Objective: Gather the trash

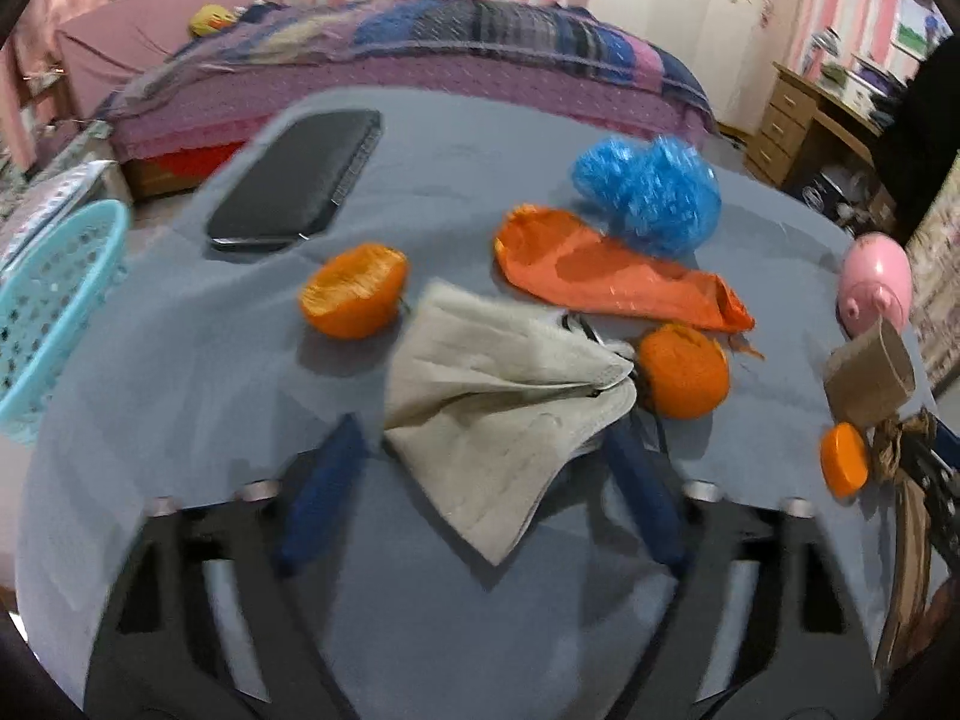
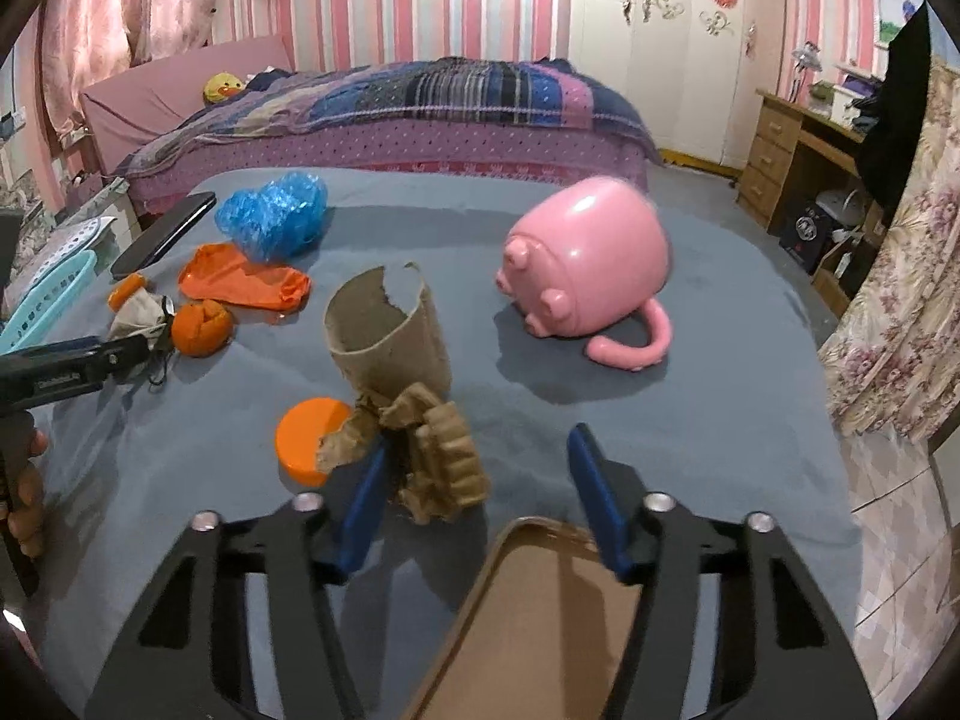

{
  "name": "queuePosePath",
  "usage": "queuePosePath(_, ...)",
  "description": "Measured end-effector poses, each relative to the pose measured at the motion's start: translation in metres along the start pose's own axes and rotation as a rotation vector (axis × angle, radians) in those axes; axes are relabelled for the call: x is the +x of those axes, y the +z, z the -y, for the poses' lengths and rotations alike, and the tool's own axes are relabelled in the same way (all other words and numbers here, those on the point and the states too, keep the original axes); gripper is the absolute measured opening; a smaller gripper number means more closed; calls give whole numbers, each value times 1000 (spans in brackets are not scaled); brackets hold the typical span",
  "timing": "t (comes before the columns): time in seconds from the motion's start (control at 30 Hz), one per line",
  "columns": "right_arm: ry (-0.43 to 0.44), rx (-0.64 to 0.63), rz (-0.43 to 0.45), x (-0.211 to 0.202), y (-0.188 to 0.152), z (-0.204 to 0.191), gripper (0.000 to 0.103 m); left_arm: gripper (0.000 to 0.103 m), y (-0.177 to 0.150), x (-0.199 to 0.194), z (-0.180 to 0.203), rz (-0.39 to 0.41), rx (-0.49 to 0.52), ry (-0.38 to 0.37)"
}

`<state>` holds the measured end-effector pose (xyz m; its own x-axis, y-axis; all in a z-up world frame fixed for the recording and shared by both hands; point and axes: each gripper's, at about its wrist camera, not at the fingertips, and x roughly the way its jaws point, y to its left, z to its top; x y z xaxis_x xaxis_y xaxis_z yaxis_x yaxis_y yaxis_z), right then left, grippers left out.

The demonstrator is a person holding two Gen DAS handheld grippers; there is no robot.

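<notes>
Spread wide on the left: left gripper [image 1: 483,429] open around a grey face mask [image 1: 498,408], one finger on each side, not yet pinching. Lying on the blue-grey table [image 1: 180,360], with peel halves at 10 o'clock [image 1: 354,291] and 3 o'clock [image 1: 684,369] of it. Likely feather-light, limp and floppy, with thin ear loops trailing at the 3 o'clock edge. Best to close on the bunched middle fold, not on a loose corner or a loop. No real force needed; expect drooping once lifted.

Also spread on the right: right gripper [image 2: 480,444] holding nothing, crumpled cardboard [image 2: 438,462] touching the inner face of its 9 o'clock finger. Torn cardboard tube [image 2: 387,330] upright just beyond at 11 o'clock, orange lid [image 2: 309,441] at 9 o'clock. Probably light and crushable; take the wad across its ridged bulk.

Teal basket [image 1: 54,312] at the table's 9 o'clock edge, apparently the drop spot.
</notes>
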<state>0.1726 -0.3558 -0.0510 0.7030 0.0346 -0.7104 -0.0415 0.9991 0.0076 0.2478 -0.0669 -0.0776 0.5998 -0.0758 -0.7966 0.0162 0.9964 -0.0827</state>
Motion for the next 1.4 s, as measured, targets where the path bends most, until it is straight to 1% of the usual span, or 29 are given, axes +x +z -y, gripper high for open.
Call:
queuePosePath(0.03,18,8,-10,3,-1,0,45,60,-1,2,-1,-3,7,11)
queuePosePath(0.07,34,15,-16,5,-2,0,41,56,-1,1,-2,6,14,5)
queuePosePath(0.1,47,20,-20,7,-2,-1,34,47,0,-1,-3,8,16,-6)
queuePosePath(0.13,50,16,-22,8,-3,-2,28,42,0,-2,-4,9,16,-20)
queuePosePath(0.17,46,7,-22,8,-3,-5,28,34,1,-3,-6,8,14,-37)
queuePosePath(0.2,41,-1,-19,8,-3,-7,28,31,1,-5,-9,7,11,-44)
queuePosePath(0.3,33,-9,-3,4,-3,-9,25,24,-1,-12,-16,9,12,-44)
queuePosePath(0.4,21,1,19,-3,-2,-8,25,24,-2,-24,-21,25,23,-25)
queuePosePath(0.53,18,18,41,-14,0,-9,25,24,-2,-48,-29,70,33,14)
queuePosePath(0.63,24,30,68,-22,1,-14,25,24,1,-62,-40,98,21,38)
queuePosePath(0.77,38,44,98,-28,2,-24,25,24,2,-78,-53,136,18,90)
queuePosePath(0.93,55,9,129,-34,12,-54,25,24,8,-96,-78,184,-17,117)
queuePosePath(1.07,76,-17,148,-36,21,-78,25,24,12,-103,-91,209,-22,160)
queuePosePath(1.3,94,-69,173,-36,35,-116,25,24,15,-108,-116,227,-45,166)
queuePosePath(1.4,100,-81,167,-29,43,-131,25,24,15,-110,-134,216,-93,155)
